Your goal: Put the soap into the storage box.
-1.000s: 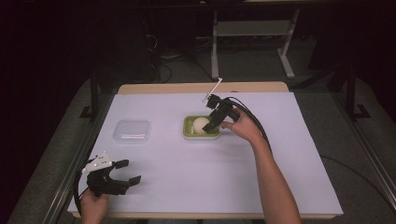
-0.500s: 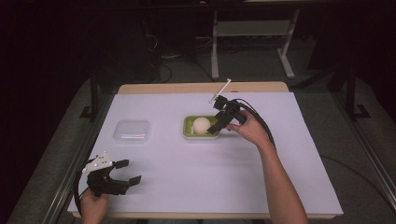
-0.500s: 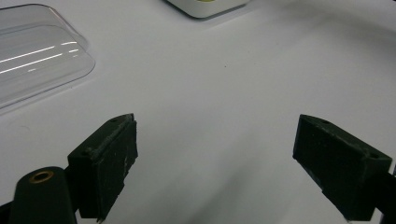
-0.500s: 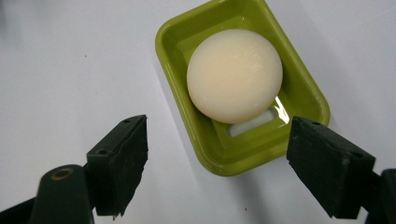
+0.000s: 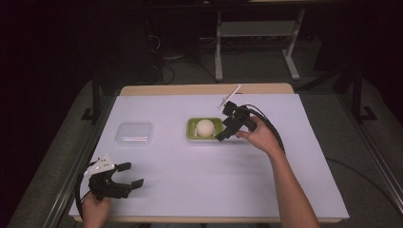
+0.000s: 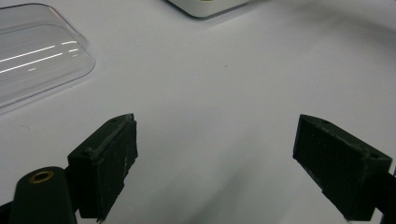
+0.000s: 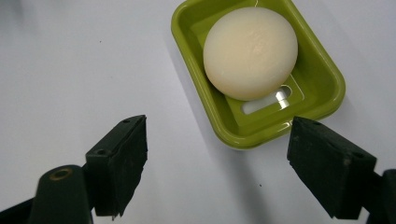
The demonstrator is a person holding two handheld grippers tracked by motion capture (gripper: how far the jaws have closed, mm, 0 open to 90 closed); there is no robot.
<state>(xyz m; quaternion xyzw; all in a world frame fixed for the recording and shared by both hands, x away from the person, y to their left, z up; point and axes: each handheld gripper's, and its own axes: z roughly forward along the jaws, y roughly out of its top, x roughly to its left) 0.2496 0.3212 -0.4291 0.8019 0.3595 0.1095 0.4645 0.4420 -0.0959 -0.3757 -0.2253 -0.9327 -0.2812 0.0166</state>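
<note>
Hovering right gripper (image 5: 223, 134) just beside green dish (image 5: 192, 129), jaws spread, empty | round soap (image 7: 251, 52) lies in dish, ahead of jaws, dish's long axis slanting away | left gripper (image 5: 127, 175) spread, idle, well apart near clear lid (image 5: 134, 133) | right hand nearer.

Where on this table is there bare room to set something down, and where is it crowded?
The near half is bare, between the left gripper at the near-left corner and the person's right forearm. The strip along the far edge is free too, as is the table's right side. It is crowded mid-table: the clear lid, the green dish holding the round soap, and the right gripper beside it.
</note>
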